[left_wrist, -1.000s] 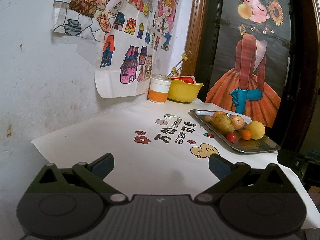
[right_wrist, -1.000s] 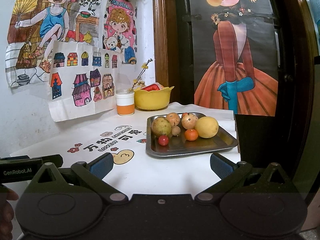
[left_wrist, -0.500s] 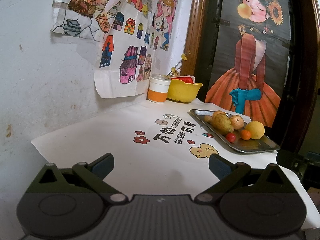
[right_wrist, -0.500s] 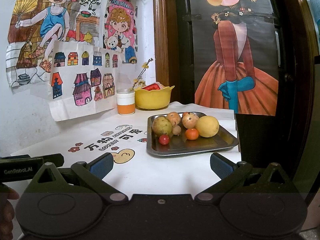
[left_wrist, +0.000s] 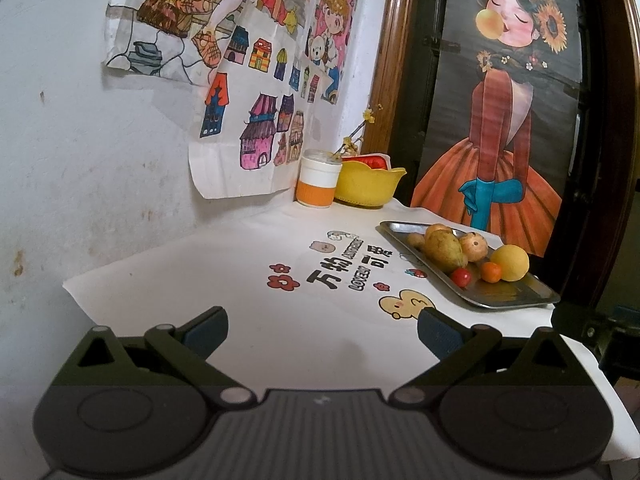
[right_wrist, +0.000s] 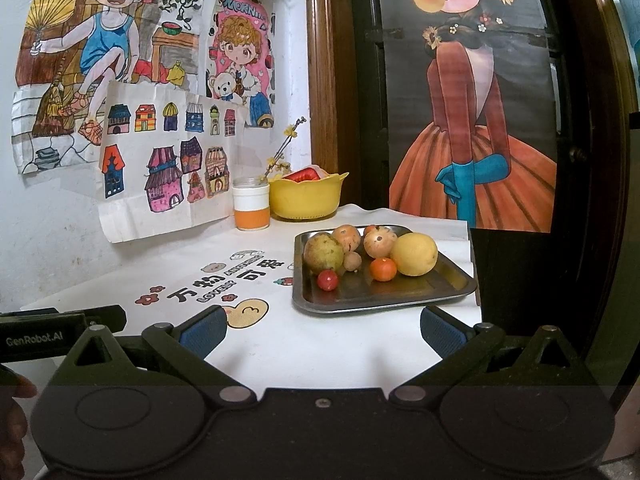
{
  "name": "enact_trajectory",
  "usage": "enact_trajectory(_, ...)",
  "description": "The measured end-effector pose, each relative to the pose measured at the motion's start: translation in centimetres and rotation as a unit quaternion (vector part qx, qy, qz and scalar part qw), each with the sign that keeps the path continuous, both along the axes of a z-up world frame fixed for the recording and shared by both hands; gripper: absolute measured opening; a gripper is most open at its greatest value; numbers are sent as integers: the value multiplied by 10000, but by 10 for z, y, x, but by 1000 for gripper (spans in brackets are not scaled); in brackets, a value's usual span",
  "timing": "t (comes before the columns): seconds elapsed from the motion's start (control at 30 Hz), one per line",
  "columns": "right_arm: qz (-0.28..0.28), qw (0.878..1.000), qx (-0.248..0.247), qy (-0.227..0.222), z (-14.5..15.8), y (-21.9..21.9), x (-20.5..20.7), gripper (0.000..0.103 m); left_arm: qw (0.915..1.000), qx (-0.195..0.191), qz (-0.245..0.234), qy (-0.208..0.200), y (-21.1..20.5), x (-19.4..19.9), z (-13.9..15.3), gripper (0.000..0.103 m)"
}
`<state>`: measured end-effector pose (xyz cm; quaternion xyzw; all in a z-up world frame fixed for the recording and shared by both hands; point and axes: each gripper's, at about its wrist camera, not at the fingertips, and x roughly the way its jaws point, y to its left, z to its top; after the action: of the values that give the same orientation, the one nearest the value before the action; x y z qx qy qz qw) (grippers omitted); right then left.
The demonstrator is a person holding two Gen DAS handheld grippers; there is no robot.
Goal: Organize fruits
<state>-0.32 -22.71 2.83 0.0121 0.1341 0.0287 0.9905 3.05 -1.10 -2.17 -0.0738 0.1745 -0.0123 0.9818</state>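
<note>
A metal tray (right_wrist: 452,286) (left_wrist: 508,300) sits on the white tablecloth at the right and holds several fruits: a green pear (right_wrist: 323,255) (left_wrist: 443,250), a yellow citrus (right_wrist: 414,254) (left_wrist: 510,263), a small orange (right_wrist: 383,269) (left_wrist: 491,271), a red cherry tomato (right_wrist: 327,280) (left_wrist: 461,277) and brownish round fruits (right_wrist: 380,242). A yellow bowl (right_wrist: 306,198) (left_wrist: 367,186) with something red inside stands at the back. My right gripper (right_wrist: 323,330) is open just in front of the tray's near edge, holding nothing. My left gripper (left_wrist: 322,330) is open over the cloth, left of the tray.
A white and orange cup (right_wrist: 251,204) (left_wrist: 319,180) stands beside the bowl against the wall. Drawings hang on the wall at left. A dark wooden door frame and a poster rise behind the table's right edge. A hand (right_wrist: 12,412) shows at lower left.
Both views have crept slightly closer to the table; the tray sits a touch nearer the right gripper. Both grippers stay open.
</note>
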Motion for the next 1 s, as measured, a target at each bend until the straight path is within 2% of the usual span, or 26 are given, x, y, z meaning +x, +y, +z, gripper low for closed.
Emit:
enact_trajectory(0.47, 4, 10000, 2, 5, 0, 1, 0, 102, 10000, 29, 3, -14, -1, -2, 2, 103)
enact_trajectory(0.7, 12, 10000, -2, 54, 1, 1, 0, 102, 9991, 379, 14, 201, -9, 1, 3, 103)
enact_trajectory(0.87, 42, 10000, -31, 41, 2, 1, 1, 102, 9995, 137, -12, 280, -6, 3, 3, 103)
enact_trajectory(1.0, 45, 10000, -31, 49, 2, 1, 2, 102, 9995, 169, 31, 249, -5, 3, 3, 103)
